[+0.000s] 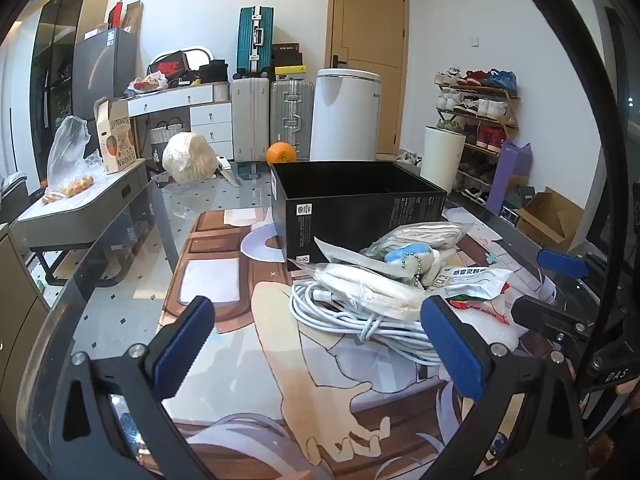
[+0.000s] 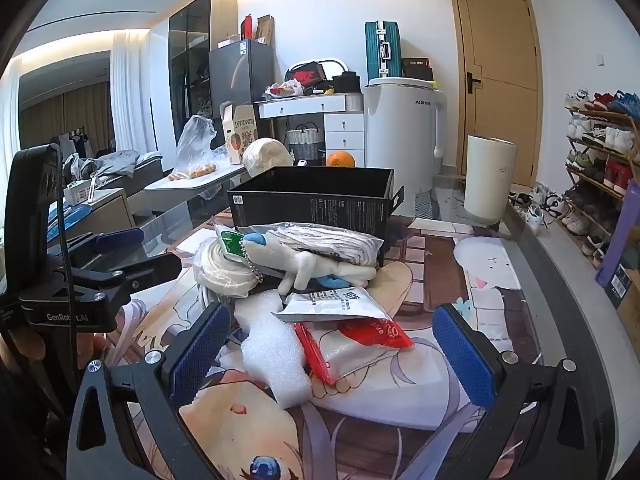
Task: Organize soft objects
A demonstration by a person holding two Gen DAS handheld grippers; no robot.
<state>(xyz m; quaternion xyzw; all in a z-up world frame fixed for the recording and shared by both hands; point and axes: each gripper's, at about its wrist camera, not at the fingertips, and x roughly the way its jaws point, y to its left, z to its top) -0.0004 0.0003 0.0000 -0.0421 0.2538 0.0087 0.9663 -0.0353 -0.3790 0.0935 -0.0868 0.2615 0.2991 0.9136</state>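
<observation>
A pile of soft things lies on the printed mat in front of an open black box (image 1: pixel 352 200) (image 2: pixel 316 196). It holds a coiled white cable (image 1: pixel 360 320), a white and blue plush toy (image 2: pixel 316 264) (image 1: pixel 416 256), bagged white cloth (image 2: pixel 320 240), a silver pouch (image 2: pixel 336 304) (image 1: pixel 472 280), a red-edged bag (image 2: pixel 360 344) and white foam (image 2: pixel 272 352). My left gripper (image 1: pixel 320 344) is open and empty, just before the cable. My right gripper (image 2: pixel 332 352) is open and empty, its jaws on either side of the foam and red-edged bag.
An orange (image 1: pixel 281 152) and a wrapped cabbage (image 1: pixel 188 158) lie behind the box. A white cylinder (image 2: pixel 490 178) stands at the table's right edge. Each gripper shows in the other's view: the right gripper (image 1: pixel 560 280), the left gripper (image 2: pixel 132 256).
</observation>
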